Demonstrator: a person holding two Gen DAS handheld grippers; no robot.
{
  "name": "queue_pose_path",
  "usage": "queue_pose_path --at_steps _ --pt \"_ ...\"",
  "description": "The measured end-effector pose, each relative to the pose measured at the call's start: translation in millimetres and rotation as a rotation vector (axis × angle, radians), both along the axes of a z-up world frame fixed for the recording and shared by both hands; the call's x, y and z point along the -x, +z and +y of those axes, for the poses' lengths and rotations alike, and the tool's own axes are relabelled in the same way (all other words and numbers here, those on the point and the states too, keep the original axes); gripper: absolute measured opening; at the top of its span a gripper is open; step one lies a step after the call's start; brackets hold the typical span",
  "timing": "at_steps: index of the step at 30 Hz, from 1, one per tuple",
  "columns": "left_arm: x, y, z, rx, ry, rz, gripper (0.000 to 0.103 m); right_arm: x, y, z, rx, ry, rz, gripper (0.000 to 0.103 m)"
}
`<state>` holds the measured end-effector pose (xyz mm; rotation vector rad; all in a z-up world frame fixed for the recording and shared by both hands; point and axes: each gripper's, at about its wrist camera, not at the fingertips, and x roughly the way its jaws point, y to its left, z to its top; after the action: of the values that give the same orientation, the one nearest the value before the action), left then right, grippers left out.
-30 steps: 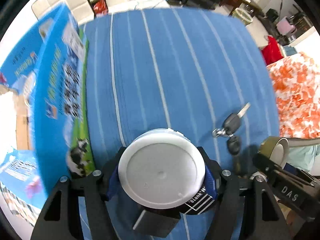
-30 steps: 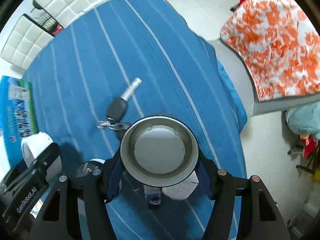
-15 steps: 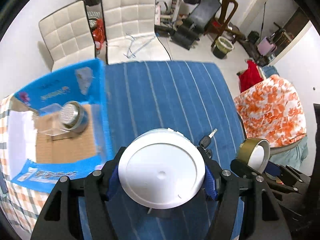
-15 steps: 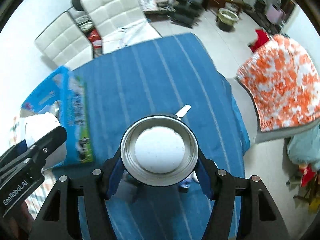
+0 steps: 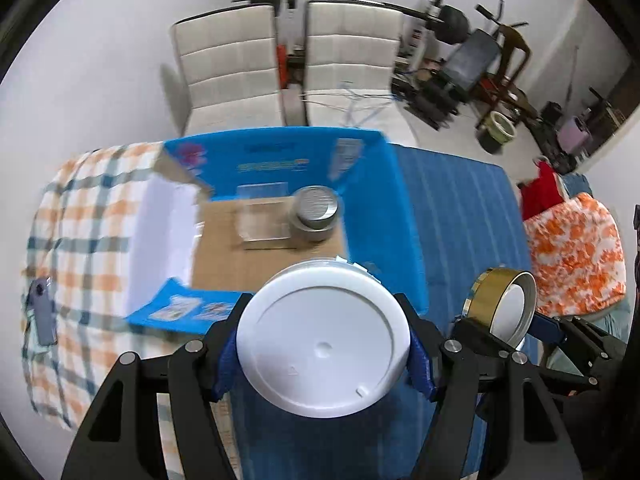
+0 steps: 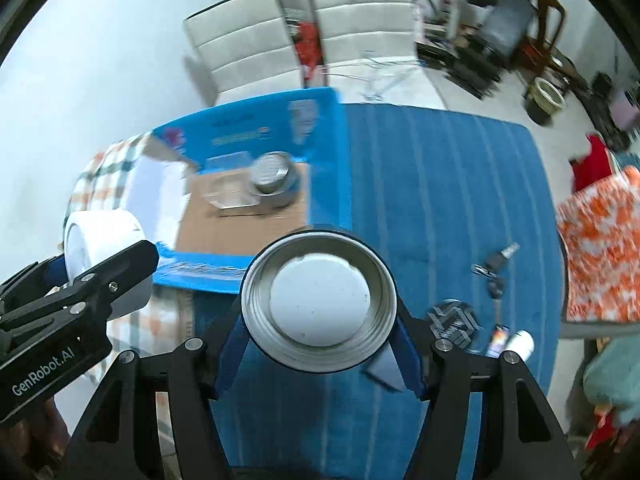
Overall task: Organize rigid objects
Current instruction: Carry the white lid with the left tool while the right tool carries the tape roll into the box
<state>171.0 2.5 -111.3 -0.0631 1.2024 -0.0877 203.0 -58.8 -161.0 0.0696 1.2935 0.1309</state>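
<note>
My left gripper point(image 5: 322, 344) is shut on a white round container point(image 5: 324, 336), held above the near edge of an open blue cardboard box point(image 5: 372, 184). My right gripper point(image 6: 320, 308) is shut on a round metal tin point(image 6: 319, 300) with a gold outer wall, which also shows in the left wrist view point(image 5: 506, 308). The white container shows at the left of the right wrist view point(image 6: 104, 252). Inside the box lie a silver tin point(image 5: 316, 208) and a clear plastic case point(image 5: 262, 222).
The box sits between a checked cloth point(image 5: 80, 240) and a blue striped cloth point(image 6: 440, 184). Car keys point(image 6: 494, 266), a dark patterned object point(image 6: 454, 322) and a small white tube point(image 6: 520, 344) lie on the blue cloth. A grey device point(image 5: 44, 316) lies on the checked cloth. White chairs point(image 5: 288, 60) stand behind.
Both grippers have risen from the blue cloth with their containers and swung left, bringing the open box and its contents into view ahead.
</note>
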Motion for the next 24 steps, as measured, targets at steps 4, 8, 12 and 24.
queue_pose_path --at_steps 4,8,12,24 --pt "6 6 32 -0.008 0.031 0.006 0.065 0 0 36 -0.009 0.045 0.002 0.066" --pt "6 8 56 -0.008 0.051 0.004 0.065 -1 5 60 -0.007 0.064 -0.003 0.066" --pt "-1 5 75 0.005 0.059 0.003 0.065 -6 2 71 -0.010 0.062 0.008 0.066" --pt "-66 -42 114 -0.007 0.074 0.058 0.065 -67 -56 74 0.011 -0.046 0.074 0.066"
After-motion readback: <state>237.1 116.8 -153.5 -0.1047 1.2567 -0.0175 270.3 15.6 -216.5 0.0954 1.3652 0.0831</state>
